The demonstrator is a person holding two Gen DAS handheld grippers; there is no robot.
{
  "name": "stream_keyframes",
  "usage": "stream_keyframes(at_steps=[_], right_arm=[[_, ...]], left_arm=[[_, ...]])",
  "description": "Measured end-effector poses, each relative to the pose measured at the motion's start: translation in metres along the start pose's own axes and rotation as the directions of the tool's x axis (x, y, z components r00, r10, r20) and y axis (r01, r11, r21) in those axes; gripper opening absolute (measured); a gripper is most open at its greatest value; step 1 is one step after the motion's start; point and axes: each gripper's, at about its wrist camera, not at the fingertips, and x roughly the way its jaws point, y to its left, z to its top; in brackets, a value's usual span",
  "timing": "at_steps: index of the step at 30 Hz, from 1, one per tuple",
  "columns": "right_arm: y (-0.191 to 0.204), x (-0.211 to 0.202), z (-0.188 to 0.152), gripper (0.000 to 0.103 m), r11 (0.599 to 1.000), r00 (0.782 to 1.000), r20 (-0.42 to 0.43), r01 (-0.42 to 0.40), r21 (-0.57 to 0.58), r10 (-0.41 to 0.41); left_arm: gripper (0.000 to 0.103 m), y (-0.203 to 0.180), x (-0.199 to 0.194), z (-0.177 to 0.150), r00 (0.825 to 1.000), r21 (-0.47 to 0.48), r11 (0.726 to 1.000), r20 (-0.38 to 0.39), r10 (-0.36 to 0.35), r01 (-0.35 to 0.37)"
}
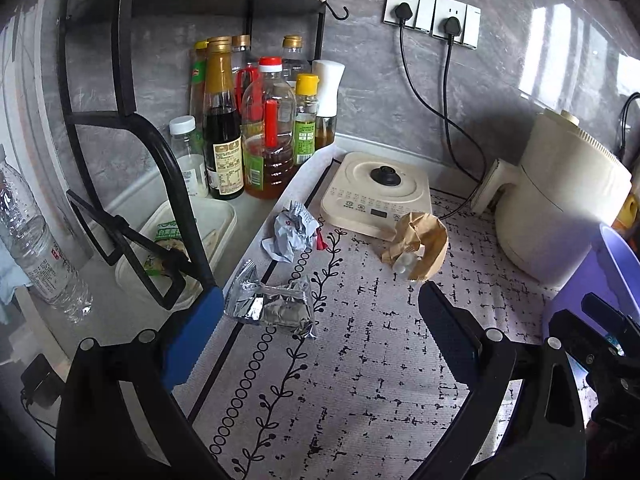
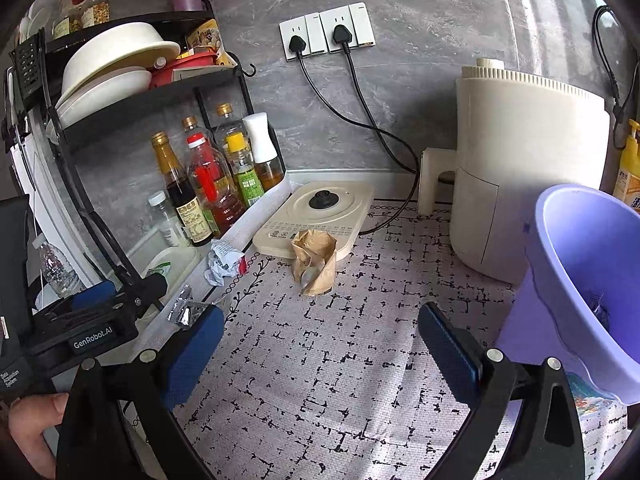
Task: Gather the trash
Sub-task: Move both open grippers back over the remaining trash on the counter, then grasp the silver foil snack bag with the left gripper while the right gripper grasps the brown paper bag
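Both tongs hover spread wide and empty over the patterned mat (image 1: 360, 360) on the desk; the left tongs (image 1: 320, 320) sit just beside a silver foil wrapper (image 1: 272, 308) at the mat's left edge; further back lie a crumpled white paper (image 1: 290, 232) and a crumpled brown paper bag (image 1: 420, 246), the bag touching the front of the cream kettle base (image 1: 376, 196); the right tongs (image 2: 320, 340) hang near a purple bin (image 2: 592, 280), which stands beside a cream appliance (image 2: 528, 168).
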Motion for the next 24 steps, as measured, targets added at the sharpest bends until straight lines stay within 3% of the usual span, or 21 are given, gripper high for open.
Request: stream_keyframes(at_steps=[5,17,24], right_arm=[[-0.006,0.014,-0.011,0.095,1.0,0.999,-0.041,-0.001,0.004,0.001],[-0.015,0.049,-0.016,0.093,0.999,0.995,-0.089,-0.037,-0.019,0.035],[-0.018,0.074,-0.011,0.082,0.998,0.993,-0.1,-0.057,-0.014,0.055]], left_arm=[[0.096,0.008,0.025,-0.016,0.997,-0.05,0.997,-0.038,0.062,-0.064],[0.081,0.008,0.084,-0.033,0.974,-0.115,0.973,-0.132,0.182,-0.198],[0.073,0.004,0.115,-0.036,0.954,-0.127,0.957,-0.188,0.233,-0.259]])
